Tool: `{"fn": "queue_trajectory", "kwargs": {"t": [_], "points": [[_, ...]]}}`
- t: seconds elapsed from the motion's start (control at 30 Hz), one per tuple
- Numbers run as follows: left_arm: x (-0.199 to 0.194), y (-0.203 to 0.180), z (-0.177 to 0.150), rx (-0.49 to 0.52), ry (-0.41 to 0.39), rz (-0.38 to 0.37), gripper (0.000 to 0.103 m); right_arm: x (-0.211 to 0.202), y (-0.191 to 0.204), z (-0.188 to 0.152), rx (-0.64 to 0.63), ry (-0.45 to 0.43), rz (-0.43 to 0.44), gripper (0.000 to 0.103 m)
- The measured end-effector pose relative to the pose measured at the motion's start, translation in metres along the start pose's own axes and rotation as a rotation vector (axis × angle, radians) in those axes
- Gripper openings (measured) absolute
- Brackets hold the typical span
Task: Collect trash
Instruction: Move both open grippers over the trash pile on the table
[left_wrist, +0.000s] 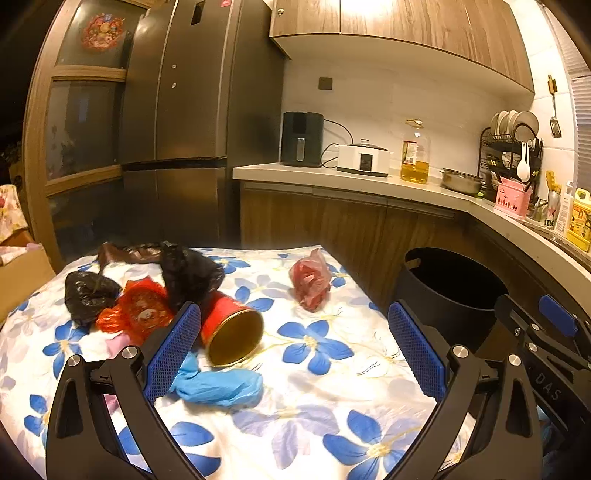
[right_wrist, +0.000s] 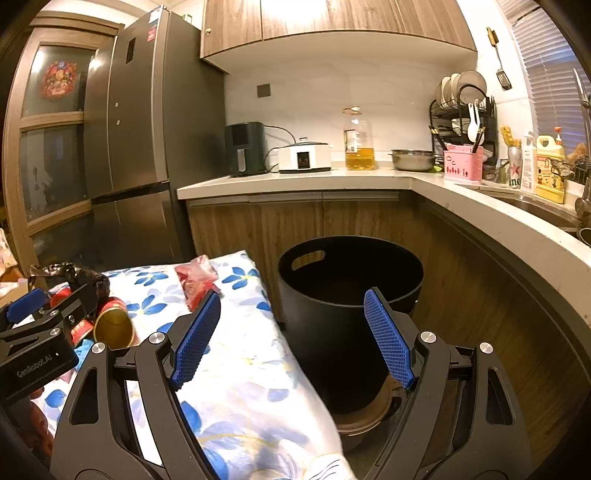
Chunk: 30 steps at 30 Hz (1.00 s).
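Left wrist view: left gripper (left_wrist: 291, 339) stands wide apart, empty, reaching stage; red can (left_wrist: 231, 330) lies at its 10 o'clock. Next, close on it. Right gripper (right_wrist: 291, 334) is spread too, holding nothing, before the black bin (right_wrist: 349, 291).

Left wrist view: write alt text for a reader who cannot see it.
Open left gripper jaws hover over a flowered tablecloth strewn with trash: a tipped red can, blue glove, black bags and a red bag. A black bin stands right.
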<state>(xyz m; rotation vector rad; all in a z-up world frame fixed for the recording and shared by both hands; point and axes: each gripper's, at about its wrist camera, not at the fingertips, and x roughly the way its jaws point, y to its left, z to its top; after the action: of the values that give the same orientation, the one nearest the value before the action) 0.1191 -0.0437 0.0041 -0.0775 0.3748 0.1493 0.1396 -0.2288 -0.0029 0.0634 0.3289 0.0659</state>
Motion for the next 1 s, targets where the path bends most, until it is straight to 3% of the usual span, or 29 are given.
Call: {"fn": "queue_trajectory", "kwargs": {"t": [0.5, 1.0], "points": [[-0.012, 0.079, -0.041, -0.045, 0.029, 0.134, 0.097, 0.015, 0.064, -0.025, -0.076, 0.041, 0.129, 0.079], [-0.019, 0.153, -0.06, -0.133, 0.046, 0.244, 0.097, 0.042, 0.177, -0.075, -0.216, 0.147, 0.371, 0.076]]}}
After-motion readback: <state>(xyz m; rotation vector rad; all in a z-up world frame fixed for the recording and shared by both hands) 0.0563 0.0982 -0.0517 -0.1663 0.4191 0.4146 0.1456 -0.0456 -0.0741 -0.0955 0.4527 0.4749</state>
